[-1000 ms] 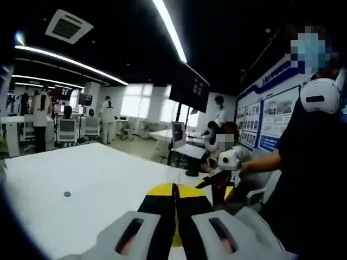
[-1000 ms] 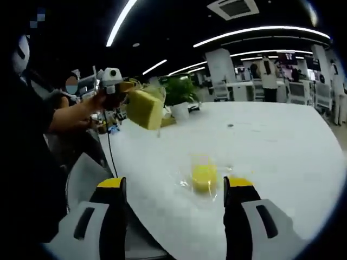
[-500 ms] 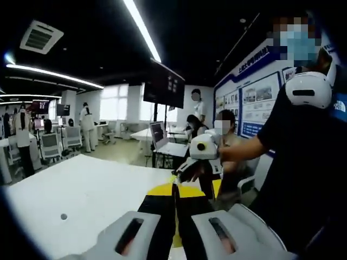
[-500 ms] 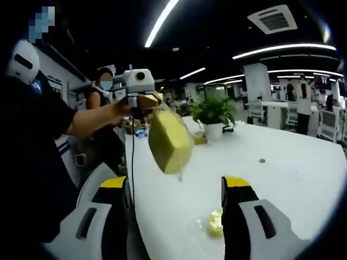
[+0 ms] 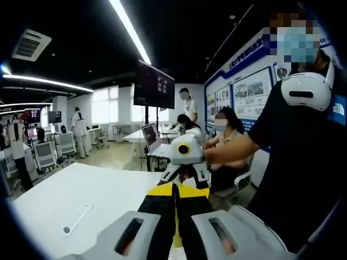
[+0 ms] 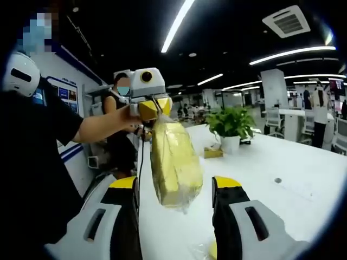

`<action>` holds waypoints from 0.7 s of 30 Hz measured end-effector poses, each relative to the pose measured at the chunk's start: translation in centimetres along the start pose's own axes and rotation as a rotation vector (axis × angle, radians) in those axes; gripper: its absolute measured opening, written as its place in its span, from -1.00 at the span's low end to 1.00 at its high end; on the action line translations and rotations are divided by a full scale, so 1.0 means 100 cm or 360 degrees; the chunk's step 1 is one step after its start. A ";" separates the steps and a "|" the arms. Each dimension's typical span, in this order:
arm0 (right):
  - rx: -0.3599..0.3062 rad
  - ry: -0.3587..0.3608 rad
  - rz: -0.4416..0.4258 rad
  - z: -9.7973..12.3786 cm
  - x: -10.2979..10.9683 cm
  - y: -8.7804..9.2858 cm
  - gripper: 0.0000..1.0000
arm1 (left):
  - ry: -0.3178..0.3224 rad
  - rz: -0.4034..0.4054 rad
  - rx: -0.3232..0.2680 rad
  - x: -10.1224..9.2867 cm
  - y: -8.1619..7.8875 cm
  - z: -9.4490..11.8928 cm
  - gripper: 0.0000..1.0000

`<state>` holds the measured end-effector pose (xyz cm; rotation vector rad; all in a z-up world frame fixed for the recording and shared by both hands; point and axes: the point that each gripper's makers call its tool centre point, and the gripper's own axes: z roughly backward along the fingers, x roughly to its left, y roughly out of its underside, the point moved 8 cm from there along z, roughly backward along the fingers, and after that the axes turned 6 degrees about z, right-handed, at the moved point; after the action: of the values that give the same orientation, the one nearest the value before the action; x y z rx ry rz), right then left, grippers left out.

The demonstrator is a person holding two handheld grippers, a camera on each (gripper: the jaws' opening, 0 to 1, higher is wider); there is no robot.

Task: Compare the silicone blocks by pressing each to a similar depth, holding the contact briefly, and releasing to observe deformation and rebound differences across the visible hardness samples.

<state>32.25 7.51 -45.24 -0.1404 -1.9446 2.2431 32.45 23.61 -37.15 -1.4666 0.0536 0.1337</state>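
In the right gripper view, a yellow silicone block (image 6: pixel 172 162) wrapped in clear film hangs from my left gripper (image 6: pixel 154 108), which is shut on the top of its wrap. The block dangles above the white table (image 6: pixel 260 184), between the spread jaws of my right gripper (image 6: pixel 174 184), which is open; whether a jaw touches it I cannot tell. A second yellow block (image 6: pixel 211 251) peeks out on the table by the right jaw. In the left gripper view, my left gripper (image 5: pixel 174 187) has its fingers pressed together, and my right gripper (image 5: pixel 184 176) faces it just beyond.
A potted plant (image 6: pixel 230 122) and a small box (image 6: pixel 212 153) stand further along the table. The person holding the grippers stands at the table's edge in a dark sleeve (image 6: pixel 49 135). Seated people, a laptop (image 5: pixel 150 138) and a hanging screen (image 5: pixel 153 86) lie behind.
The hanging block and my left gripper have come closer to my right gripper, and the block now hangs between its jaws. The right jaws have narrowed slightly. Both views have swung.
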 end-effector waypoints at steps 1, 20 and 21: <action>-0.0012 -0.0021 -0.0019 -0.001 0.002 0.000 -0.06 | 0.0003 -0.0005 -0.0004 0.000 0.000 -0.001 -1.00; -0.0317 -0.0113 -0.0218 -0.029 0.008 0.006 -0.47 | -0.0059 0.0067 -0.0128 -0.001 0.011 0.006 -1.00; -0.0313 -0.0111 -0.0222 -0.029 0.007 0.005 -0.50 | -0.0057 0.0079 -0.0131 -0.001 0.011 0.006 -1.00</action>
<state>32.04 10.43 -46.16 0.0486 -2.1372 1.9936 32.17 24.33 -38.15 -1.5449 0.0563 0.2045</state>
